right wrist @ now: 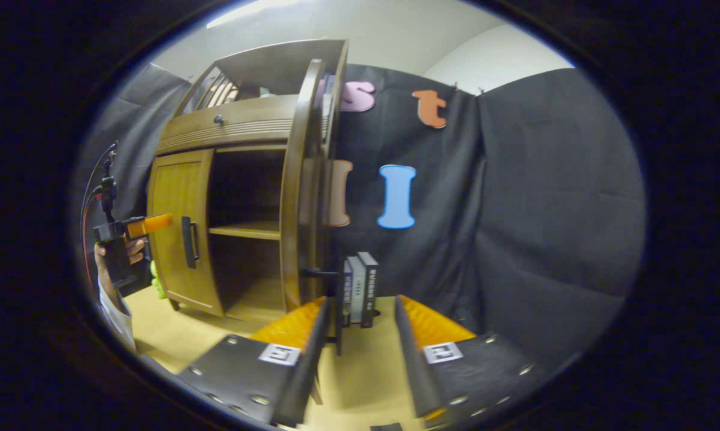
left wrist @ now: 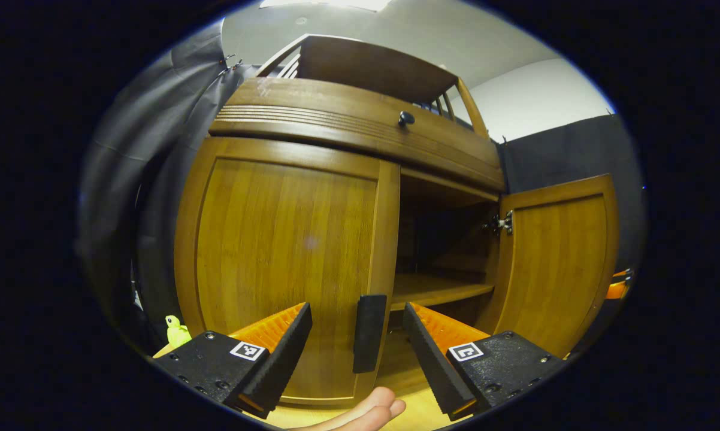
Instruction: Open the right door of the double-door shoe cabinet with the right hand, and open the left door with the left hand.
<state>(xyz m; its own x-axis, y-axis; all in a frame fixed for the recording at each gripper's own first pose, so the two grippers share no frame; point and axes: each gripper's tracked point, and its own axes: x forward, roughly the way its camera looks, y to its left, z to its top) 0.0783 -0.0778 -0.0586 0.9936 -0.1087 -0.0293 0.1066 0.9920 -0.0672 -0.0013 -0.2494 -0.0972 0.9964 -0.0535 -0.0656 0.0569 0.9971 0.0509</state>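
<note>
The wooden shoe cabinet (left wrist: 288, 251) stands close ahead in the left gripper view. Its left door (left wrist: 276, 263) is closed, and that door's black handle (left wrist: 369, 332) sits between the spread fingers of my left gripper (left wrist: 355, 317), which is open and not pressing on it. The right door (left wrist: 557, 263) is swung wide open. In the right gripper view that door (right wrist: 297, 197) appears edge-on, with its dark handle (right wrist: 338, 311) just inside the left finger of my right gripper (right wrist: 360, 308), which is open. The left gripper (right wrist: 133, 229) shows by the left door's handle (right wrist: 188, 241).
Several upright books (right wrist: 360, 290) stand on the floor beside the open door, against the black cloth wall (right wrist: 516, 209). A green toy (left wrist: 177, 329) lies at the cabinet's left foot. A drawer with a dark knob (left wrist: 405, 118) tops the doors. A wooden shelf (left wrist: 438, 288) shows inside.
</note>
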